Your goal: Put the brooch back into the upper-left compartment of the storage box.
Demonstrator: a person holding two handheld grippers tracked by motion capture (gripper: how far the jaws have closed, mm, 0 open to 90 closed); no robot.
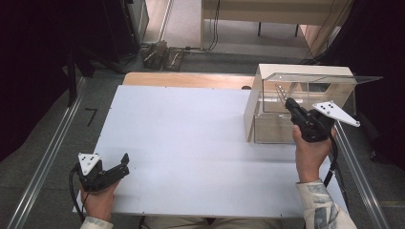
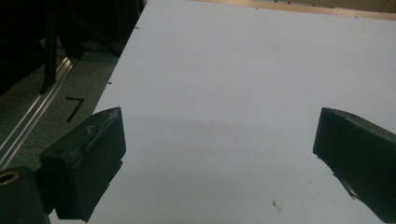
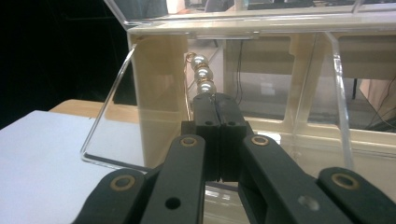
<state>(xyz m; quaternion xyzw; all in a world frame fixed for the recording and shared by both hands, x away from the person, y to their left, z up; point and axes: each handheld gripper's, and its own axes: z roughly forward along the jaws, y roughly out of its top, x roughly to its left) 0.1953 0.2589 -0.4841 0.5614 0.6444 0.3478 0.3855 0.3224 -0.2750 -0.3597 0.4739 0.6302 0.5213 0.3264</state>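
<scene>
The right claw (image 1: pixel 288 102) reached into the open front of a clear-walled box (image 1: pixel 305 102) at the far right of the white counter (image 1: pixel 191 143) in the high view, its jaws together on a short string of silvery beads (image 1: pixel 281 91) that ran up from its tips. The right hand (image 1: pixel 313 152) gripped the tool just before the box. Well apart, near the counter's near left corner, the left claw (image 1: pixel 122 164) lay low in the left hand (image 1: pixel 98 200), jaws spread.

In the left gripper view, the left claw (image 2: pixel 217 140) stood wide apart with bare counter (image 2: pixel 233 70) between and ahead of its jaws.

In the right gripper view, the right claw (image 3: pixel 216 105) was pressed shut on the lowest of the beads (image 3: pixel 204 74), the rest rising straight beyond the tips inside the box (image 3: pixel 154 93), whose clear lid (image 3: pixel 233 14) stood open above.
</scene>
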